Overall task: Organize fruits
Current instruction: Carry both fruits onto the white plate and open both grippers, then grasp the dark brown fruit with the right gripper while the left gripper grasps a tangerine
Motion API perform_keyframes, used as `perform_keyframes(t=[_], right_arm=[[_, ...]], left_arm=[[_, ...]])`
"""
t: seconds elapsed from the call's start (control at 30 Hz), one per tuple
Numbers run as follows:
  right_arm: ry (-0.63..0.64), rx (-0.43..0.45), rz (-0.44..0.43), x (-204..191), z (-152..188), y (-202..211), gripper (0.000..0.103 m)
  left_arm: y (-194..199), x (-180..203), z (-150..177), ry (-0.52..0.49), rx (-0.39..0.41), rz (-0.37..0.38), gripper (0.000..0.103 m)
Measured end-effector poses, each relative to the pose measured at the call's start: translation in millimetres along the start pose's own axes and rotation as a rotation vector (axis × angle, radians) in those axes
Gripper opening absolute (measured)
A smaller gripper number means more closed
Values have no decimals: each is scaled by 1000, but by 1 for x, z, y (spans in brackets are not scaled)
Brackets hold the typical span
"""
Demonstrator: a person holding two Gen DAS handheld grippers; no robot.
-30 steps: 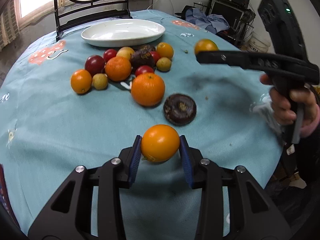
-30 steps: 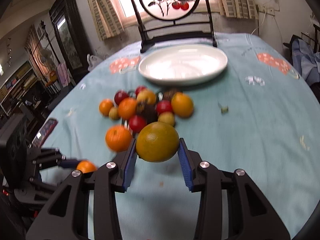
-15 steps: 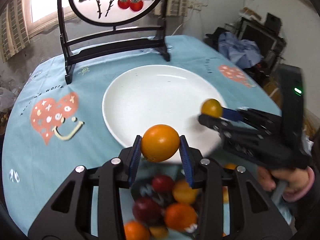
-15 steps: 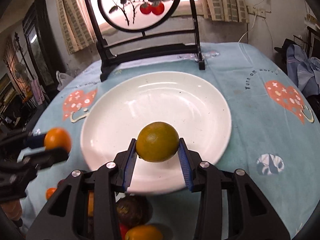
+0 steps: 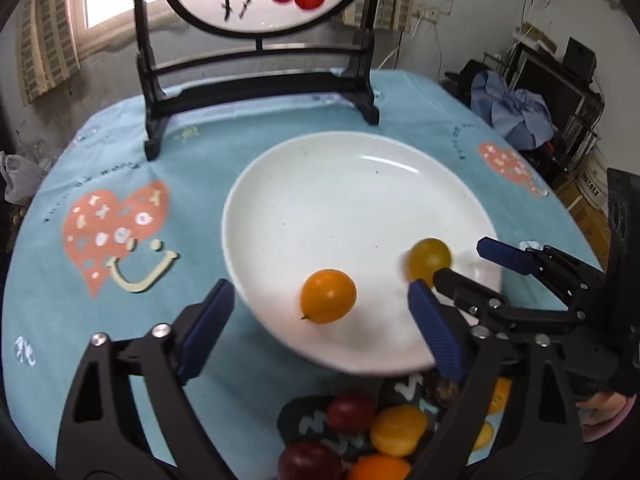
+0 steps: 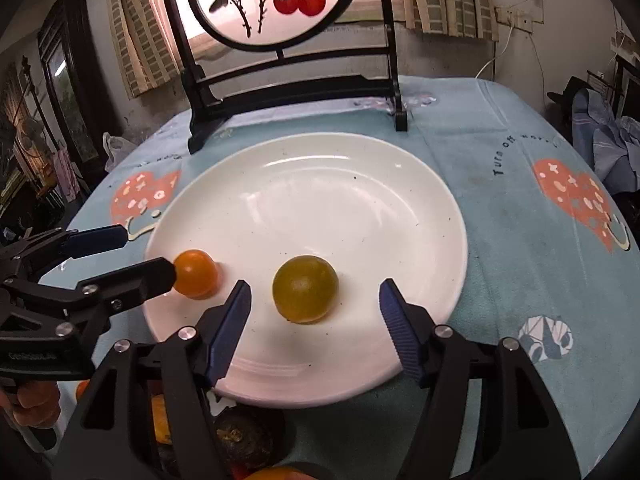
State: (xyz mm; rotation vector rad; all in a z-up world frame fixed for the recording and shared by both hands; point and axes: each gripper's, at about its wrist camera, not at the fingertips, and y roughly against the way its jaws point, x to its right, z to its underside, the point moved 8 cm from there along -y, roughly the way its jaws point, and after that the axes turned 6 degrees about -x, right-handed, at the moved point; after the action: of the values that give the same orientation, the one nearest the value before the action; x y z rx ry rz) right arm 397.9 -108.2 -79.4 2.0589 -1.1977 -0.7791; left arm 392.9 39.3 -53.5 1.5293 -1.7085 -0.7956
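A white plate (image 5: 340, 200) (image 6: 352, 208) sits on the blue tablecloth. My left gripper (image 5: 320, 328) (image 6: 146, 254) hangs over the plate's near left rim, its jaws opening. A small orange (image 5: 328, 296) (image 6: 196, 273) lies on the plate between the pads, touched by neither. My right gripper (image 6: 316, 320) (image 5: 464, 262) is beside it over the near rim, jaws also opening. A yellow-green orange (image 6: 305, 289) (image 5: 428, 256) rests on the plate between its pads, free of both.
A pile of red, orange and dark fruits (image 5: 380, 432) (image 6: 240, 436) lies just in front of the plate, under both grippers. A black stand with a round painted screen (image 5: 260, 80) (image 6: 288, 80) rises behind the plate. A person's hand (image 5: 604, 416) holds the right gripper.
Both grippers carried their fruit from the pile forward to the plate. Their jaws then spread, and both fruits now lie loose on the plate.
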Motion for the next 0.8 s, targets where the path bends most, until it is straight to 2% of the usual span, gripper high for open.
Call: perform_keyframes(t=[0.1,0.2,0.3,0.4,0.47,0.6,0.73,0.8], right_arm=[[0,32,-37,-7,12,25,67],[13,42,-115,-20,33,44,67],[34,37,-210,-37,58,58,67],[65,-19,-276,-55,87,65,67],[116,-51,-301,-68,108,72,67],[211,-69,-295,-84,142,86,67],[231,-108,-278,-92,167,94,67],[265,-123,-244,-99,178,94,67]], left_arm=[[30,-7,15,18,49,3,97],[56,-21,43,46,101,4,100],[66,-35,73,77,132,-16,101],[59,-48,102,115,85,-51,101],[57,-51,117,143,52,-31,101],[62,-48,138,158,47,9,101],[65,-40,153,97,55,-75,101],[67,-39,153,82,59,-77,101]])
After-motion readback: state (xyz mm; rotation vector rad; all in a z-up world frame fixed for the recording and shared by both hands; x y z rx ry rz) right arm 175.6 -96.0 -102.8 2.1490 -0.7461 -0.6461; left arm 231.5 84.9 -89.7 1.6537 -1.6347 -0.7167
